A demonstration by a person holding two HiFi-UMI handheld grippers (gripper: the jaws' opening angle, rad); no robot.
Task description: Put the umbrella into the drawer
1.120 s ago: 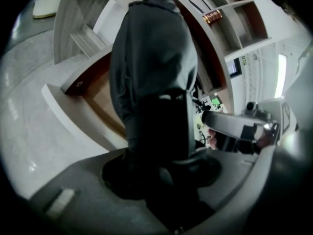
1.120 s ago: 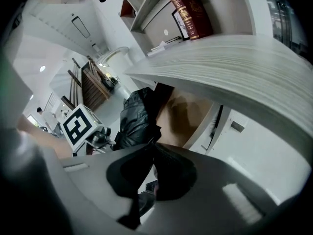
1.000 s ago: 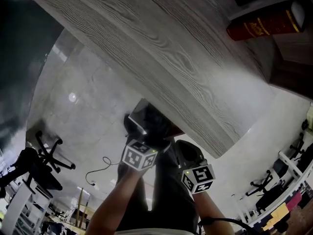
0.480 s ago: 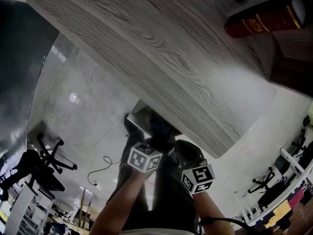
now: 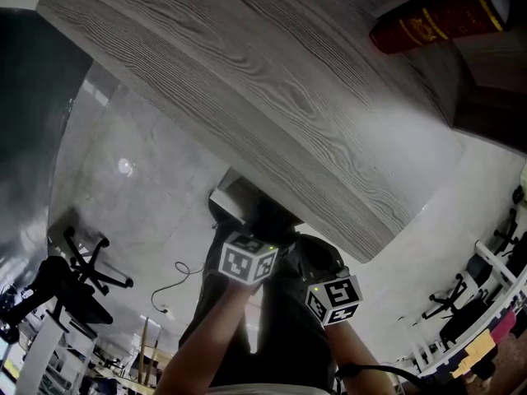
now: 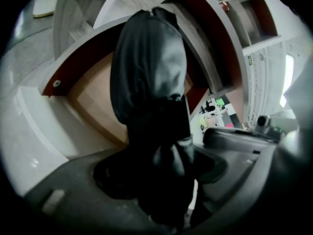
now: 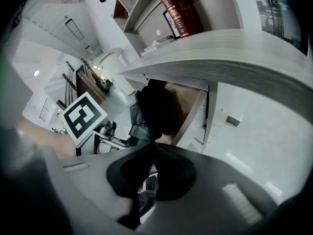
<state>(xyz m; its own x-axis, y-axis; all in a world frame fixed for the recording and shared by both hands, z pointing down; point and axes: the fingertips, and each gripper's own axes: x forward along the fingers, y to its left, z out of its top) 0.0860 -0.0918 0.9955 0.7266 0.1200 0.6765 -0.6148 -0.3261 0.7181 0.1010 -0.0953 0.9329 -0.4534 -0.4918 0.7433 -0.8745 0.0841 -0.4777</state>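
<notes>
The black folded umbrella (image 6: 146, 77) reaches from between my left gripper's (image 6: 166, 173) jaws into the open drawer (image 6: 93, 102) under the desk. Those jaws have just been opening, and they now stand wide and loose around the umbrella's near end. In the head view the left gripper (image 5: 251, 233) is at the drawer (image 5: 235, 192), with the umbrella (image 5: 270, 216) dark above its marker cube. My right gripper (image 5: 311, 253) hangs just right of it. Its jaws (image 7: 152, 148) are shut with nothing in them and point at the umbrella (image 7: 154, 109) and the drawer (image 7: 188, 106).
The grey wood desktop (image 5: 272, 97) overhangs the drawer. A red book (image 5: 432, 27) lies on a shelf at the upper right. On the pale floor to the left are black office chairs (image 5: 74, 270) and a loose cable (image 5: 177, 274).
The head view has tilted slightly. Both grippers stay at the drawer with the umbrella; no clear shift of either shows.
</notes>
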